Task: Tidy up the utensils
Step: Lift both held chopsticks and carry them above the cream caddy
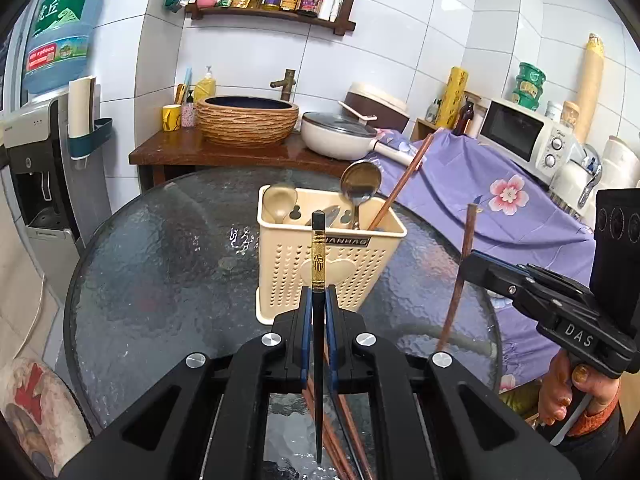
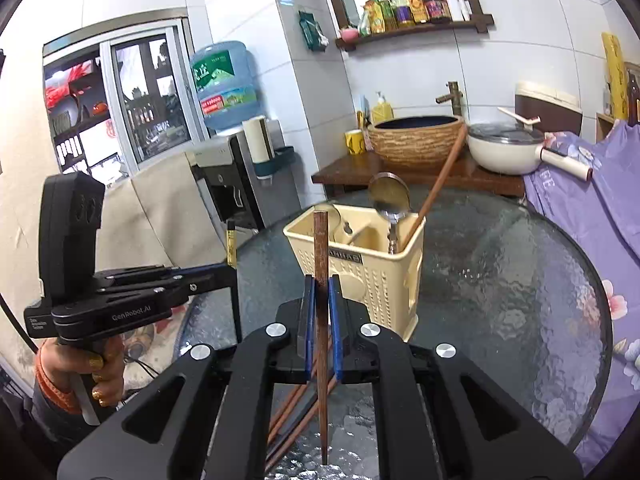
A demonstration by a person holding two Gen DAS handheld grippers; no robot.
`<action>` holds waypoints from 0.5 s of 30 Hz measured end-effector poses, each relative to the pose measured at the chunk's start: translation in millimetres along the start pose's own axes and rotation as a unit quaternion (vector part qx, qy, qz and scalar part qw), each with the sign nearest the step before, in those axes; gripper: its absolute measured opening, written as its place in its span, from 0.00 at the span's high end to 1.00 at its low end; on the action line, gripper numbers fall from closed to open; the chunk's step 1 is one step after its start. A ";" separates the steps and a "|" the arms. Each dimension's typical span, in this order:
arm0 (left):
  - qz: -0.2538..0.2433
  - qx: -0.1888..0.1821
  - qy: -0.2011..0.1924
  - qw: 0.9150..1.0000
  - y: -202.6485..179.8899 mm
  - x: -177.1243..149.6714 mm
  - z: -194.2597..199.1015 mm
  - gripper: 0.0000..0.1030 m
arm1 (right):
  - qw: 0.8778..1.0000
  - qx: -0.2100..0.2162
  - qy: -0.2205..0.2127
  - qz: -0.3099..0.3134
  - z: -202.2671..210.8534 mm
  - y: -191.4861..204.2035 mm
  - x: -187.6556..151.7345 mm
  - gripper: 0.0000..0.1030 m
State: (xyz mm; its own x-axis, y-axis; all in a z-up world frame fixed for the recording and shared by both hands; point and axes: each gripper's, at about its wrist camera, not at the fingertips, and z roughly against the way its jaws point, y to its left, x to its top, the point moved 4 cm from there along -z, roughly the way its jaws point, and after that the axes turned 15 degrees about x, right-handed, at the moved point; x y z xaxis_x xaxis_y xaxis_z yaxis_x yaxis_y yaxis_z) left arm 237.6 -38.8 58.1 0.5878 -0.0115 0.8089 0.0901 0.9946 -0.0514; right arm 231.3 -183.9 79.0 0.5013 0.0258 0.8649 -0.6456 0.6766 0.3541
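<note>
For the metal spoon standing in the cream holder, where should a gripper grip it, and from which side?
Grip the metal spoon on its neck just under the bowl, coming from above. It stands handle-down in the cream holder, so only the bowl and neck clear the rim. A brown chopstick leans close beside it; approach from the side away from that.

Water jug, woven basin, microwave.

Utensil caddy plate: partly hidden letters "IANHAO"
Right tool body: "DAS"
Left tool body: "GenRobot.AI"
Black chopstick gold band: a seal-like character, not readable
Water jug green label: large Chinese characters, second reads "丘"
Purple cloth edge: letters, too blurred
</note>
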 end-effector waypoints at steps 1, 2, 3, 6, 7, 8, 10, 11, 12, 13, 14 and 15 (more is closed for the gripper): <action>0.000 -0.001 -0.003 1.000 0.2 2.0 2.6 0.93 | 1.000 0.001 -0.003 0.003 2.4 0.4 2.8 0.93; -0.002 -0.001 -0.006 1.000 0.3 4.0 4.7 0.94 | 1.000 0.001 -0.005 0.007 4.3 2.7 6.3 0.93; -0.003 -0.001 -0.009 1.000 -0.2 5.8 6.7 0.94 | 1.000 0.000 -0.008 0.013 5.8 5.2 10.1 0.93; -0.009 0.000 -0.020 1.000 -2.2 14.2 13.6 0.94 | 1.000 -0.001 -0.013 0.027 8.4 12.8 24.1 0.93; -0.009 -0.002 -0.024 1.000 -2.7 19.1 16.4 0.94 | 0.999 -0.001 -0.014 0.029 9.0 14.5 28.2 0.93; -0.009 -0.005 -0.026 1.000 -2.7 22.8 18.4 0.94 | 0.999 -0.001 -0.017 0.032 10.1 16.4 33.1 0.93; -0.011 -0.008 -0.035 0.999 -3.3 32.1 24.2 0.94 | 0.999 -0.001 -0.022 0.037 12.5 19.0 43.1 0.93; -0.013 -0.006 -0.040 0.999 -3.8 36.4 26.9 0.94 | 0.999 -0.001 -0.025 0.039 13.5 20.5 49.4 0.93; -0.014 -0.005 -0.045 0.999 -4.2 41.2 29.8 0.94 | 0.999 0.000 -0.027 0.040 14.4 21.3 54.0 0.93; -0.014 -0.005 -0.053 0.998 -4.4 49.3 34.4 0.94 | 0.999 0.002 -0.033 0.043 16.2 23.1 63.1 0.93; -0.012 -0.007 -0.060 0.998 -4.3 58.2 38.7 0.94 | 0.998 0.001 -0.039 0.046 17.8 24.6 71.7 0.93; -0.011 -0.010 -0.066 0.998 -5.0 66.6 42.4 0.94 | 0.998 0.000 -0.044 0.047 19.5 25.0 77.5 0.93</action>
State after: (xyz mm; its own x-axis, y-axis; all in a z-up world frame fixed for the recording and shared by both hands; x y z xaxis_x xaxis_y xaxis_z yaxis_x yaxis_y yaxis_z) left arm 242.3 -40.1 137.0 0.4745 -0.0181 0.8801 0.1183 0.9920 -0.0435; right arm 242.7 -179.3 161.8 0.3859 0.0244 0.9222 -0.6870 0.6747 0.2697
